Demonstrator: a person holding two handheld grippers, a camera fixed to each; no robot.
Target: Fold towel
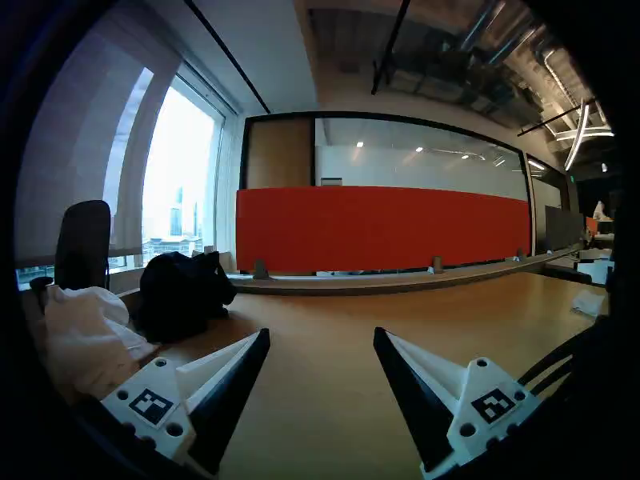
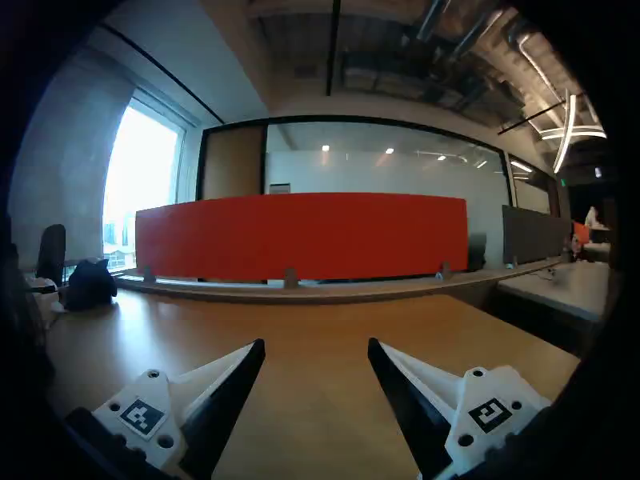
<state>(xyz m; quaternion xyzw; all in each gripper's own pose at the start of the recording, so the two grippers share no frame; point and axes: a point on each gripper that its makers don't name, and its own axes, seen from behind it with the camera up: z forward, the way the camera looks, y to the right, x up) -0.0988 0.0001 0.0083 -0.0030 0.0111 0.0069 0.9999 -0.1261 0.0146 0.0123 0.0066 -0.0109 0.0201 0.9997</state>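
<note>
In the left gripper view my left gripper (image 1: 322, 333) is open, its two white and black fingers hovering low over the wooden desk (image 1: 336, 376) with nothing between them. A crumpled white cloth (image 1: 84, 336), possibly the towel, lies at the far left of that desk, well left of the left fingertip. In the right gripper view my right gripper (image 2: 316, 342) is open too, low above the bare wooden desk (image 2: 320, 384), holding nothing.
A black bag (image 1: 180, 292) sits on the desk beside the white cloth, and appears small at far left as the black bag (image 2: 90, 284). A red divider panel (image 1: 380, 228) runs along the desk's far edge. A black office chair (image 1: 82, 244) stands by the window.
</note>
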